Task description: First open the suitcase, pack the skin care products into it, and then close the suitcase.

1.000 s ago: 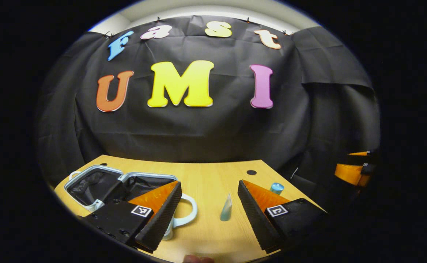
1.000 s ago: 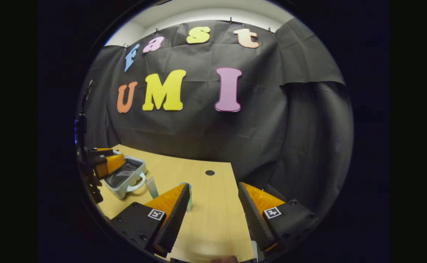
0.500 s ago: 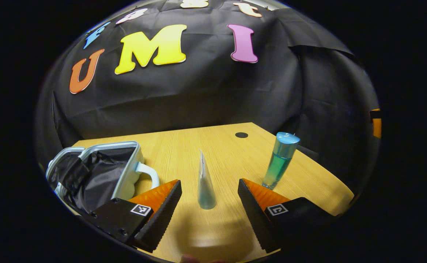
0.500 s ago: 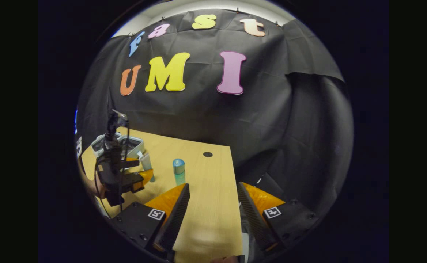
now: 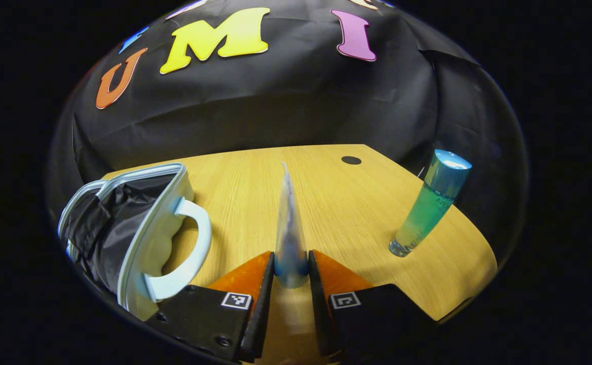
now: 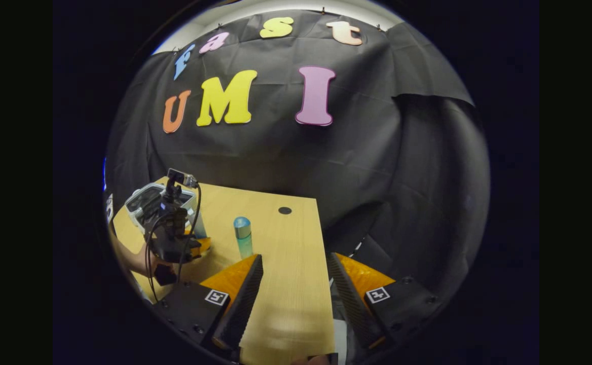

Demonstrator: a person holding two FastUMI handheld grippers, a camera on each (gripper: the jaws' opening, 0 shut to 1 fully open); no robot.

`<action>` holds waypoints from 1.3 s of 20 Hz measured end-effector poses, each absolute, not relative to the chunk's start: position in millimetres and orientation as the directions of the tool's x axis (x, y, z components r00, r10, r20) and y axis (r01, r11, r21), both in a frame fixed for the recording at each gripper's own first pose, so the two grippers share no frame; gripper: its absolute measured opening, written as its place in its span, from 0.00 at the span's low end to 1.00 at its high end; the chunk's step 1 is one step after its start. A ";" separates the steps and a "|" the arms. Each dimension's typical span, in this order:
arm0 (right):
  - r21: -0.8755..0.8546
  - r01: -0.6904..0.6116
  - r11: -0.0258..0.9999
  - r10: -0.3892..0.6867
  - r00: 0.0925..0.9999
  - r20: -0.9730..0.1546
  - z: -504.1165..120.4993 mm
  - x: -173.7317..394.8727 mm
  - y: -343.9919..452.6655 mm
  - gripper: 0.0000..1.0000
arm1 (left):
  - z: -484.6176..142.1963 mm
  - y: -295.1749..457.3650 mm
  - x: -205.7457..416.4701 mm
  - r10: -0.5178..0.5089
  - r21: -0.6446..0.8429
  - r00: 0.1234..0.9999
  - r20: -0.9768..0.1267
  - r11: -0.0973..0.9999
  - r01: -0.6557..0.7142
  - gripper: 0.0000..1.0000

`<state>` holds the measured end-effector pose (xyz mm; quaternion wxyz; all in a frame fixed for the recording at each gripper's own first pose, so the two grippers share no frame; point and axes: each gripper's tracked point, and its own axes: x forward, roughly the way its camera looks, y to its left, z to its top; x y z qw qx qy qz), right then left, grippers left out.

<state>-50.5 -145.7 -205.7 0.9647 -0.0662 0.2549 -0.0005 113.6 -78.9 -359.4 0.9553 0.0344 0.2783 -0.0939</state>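
Note:
In the left gripper view my left gripper (image 5: 291, 266) is shut on a pale translucent squeeze tube (image 5: 288, 223) that stands cap-down on the wooden table (image 5: 336, 203), both fingers pressing on its lower end. To its left lies the open suitcase (image 5: 139, 228), pale blue with a dark lining and a curved handle. A teal bottle (image 5: 428, 208) with a blue cap stands upright to the right. In the right gripper view my right gripper (image 6: 293, 279) is open over the table's near edge, with the left gripper (image 6: 194, 246), the bottle (image 6: 243, 235) and the suitcase (image 6: 149, 200) farther off to the left.
A round dark hole (image 5: 350, 160) sits in the table near its far edge. The black cloth wall rises right behind the table. A person's hand (image 6: 139, 261) holds the left gripper at the left of the right gripper view.
My left gripper moved forward and down to the tube and its fingers closed on the tube's lower end. The right gripper has barely moved and stays open.

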 end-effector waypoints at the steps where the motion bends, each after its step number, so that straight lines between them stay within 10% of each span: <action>1: -0.121 -0.041 0.992 -0.024 0.867 -0.497 -209.0 -48.6 -142.9 0.80 | -358.2 -77.8 111.8 -0.156 0.020 0.823 -0.546 0.980 0.199 0.42; 23: 0.058 -0.076 0.995 0.096 0.773 -0.627 -379.3 71.4 -33.1 0.80 | -210.5 46.1 -42.8 0.017 -0.033 0.820 -0.572 0.998 -0.044 0.39; 26: 0.063 -0.044 0.997 0.074 0.766 -0.638 -388.5 83.5 -33.8 0.63 | -213.0 66.8 -53.2 0.054 -0.032 0.803 -0.593 0.995 -0.090 0.39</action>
